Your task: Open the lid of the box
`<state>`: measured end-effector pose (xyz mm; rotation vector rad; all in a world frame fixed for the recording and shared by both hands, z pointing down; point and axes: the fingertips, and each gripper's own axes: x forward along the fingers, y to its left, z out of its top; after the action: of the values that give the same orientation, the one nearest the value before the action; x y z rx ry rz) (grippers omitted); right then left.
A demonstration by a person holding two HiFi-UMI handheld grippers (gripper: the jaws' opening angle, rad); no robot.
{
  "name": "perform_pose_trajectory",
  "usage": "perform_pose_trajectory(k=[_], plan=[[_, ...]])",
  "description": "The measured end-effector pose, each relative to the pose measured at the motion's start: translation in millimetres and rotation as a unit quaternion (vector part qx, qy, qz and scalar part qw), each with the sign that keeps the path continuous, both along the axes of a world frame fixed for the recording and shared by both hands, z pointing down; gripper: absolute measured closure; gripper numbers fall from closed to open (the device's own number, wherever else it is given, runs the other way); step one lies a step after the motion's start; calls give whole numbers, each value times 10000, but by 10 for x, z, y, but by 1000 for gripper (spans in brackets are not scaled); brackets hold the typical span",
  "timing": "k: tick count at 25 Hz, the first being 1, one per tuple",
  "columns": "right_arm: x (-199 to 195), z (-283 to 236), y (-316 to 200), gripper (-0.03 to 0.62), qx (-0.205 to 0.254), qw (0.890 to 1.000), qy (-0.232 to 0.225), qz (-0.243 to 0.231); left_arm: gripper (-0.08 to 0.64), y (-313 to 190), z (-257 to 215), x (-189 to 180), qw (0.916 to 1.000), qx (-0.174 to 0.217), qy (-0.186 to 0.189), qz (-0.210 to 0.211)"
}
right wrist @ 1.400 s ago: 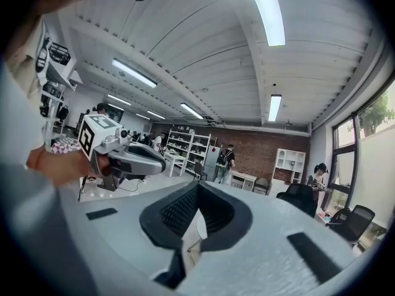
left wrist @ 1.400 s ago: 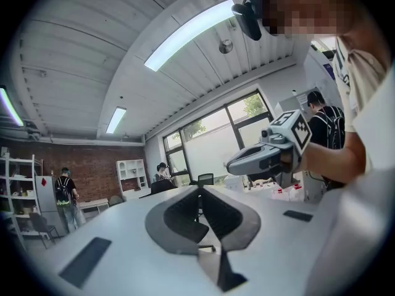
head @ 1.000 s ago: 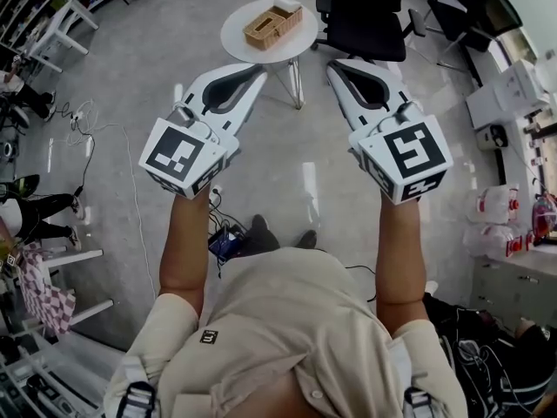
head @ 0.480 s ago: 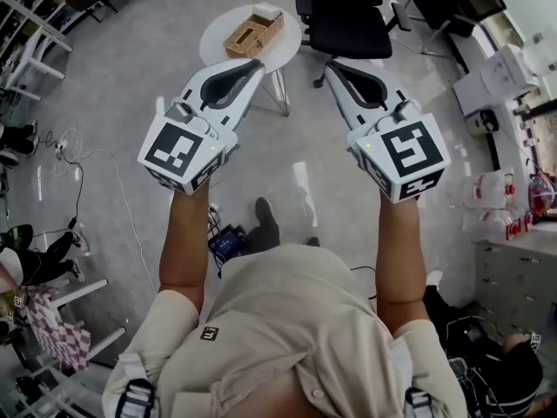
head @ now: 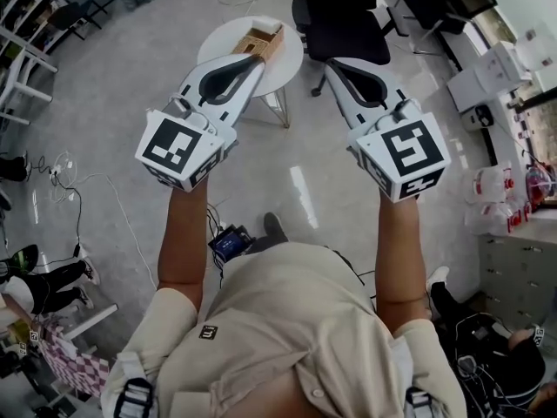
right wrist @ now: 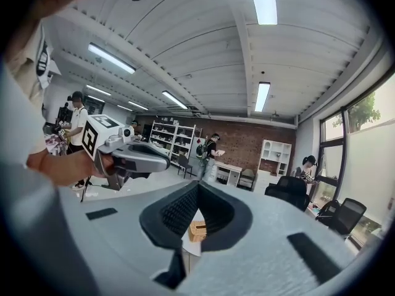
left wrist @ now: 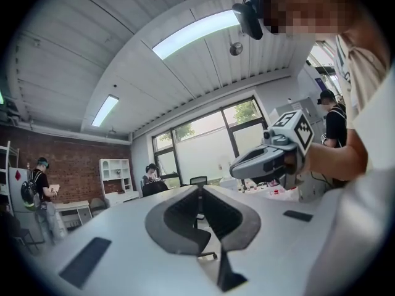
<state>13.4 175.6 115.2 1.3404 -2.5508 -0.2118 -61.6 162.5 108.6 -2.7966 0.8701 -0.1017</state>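
Currently the step in hand is the approach; the lid has not been touched, and the box [head: 259,40] is too small in the head view to show any lid detail. The box, woven and tan, sits on a round white table [head: 289,57] well ahead of the person, toward the table's far rim; in the right gripper view it shows through the hollow behind the jaw tips, well apart from them.

The left gripper [head: 253,63] is clenched on nothing; its jaw tips meet in the left gripper view. The right gripper [head: 337,65] is likewise closed and empty; its tips meet in its own view. Both are held out in front of the person, side by side and apart from each other.

The next move, by judgement, calls for closing the distance to the table, bringing both grippers down to box height, and parting the jaws of at least one before it reaches the lid edge; the other may be needed to steady the body, since a light woven box could slide or lift with its lid.

Clearances: bare floor [head: 261,172] lies between the person and the table, so the direct path is free; a black office chair [head: 344,11] stands just beside the table on the right, limiting any sweep from that side; with the box toward the far rim, a push away from the person risks sending it off the table.
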Motion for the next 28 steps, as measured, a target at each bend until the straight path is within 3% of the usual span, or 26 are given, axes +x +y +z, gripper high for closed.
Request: perform_pose_trajectory(k=[15, 20, 28], plan=[[-391, 117, -818, 600, -67, 9999, 91, -24, 540, -783, 177, -376, 9999, -108, 127, 20], [-259, 134, -1240, 600, -87, 9997, 22, -223, 540, -1142, 239, -268, 9995, -218, 36, -216], [-194, 133, -1895, 600, -90, 9956, -81, -934, 540, -1677, 217, -152, 9959, -218, -37, -872]])
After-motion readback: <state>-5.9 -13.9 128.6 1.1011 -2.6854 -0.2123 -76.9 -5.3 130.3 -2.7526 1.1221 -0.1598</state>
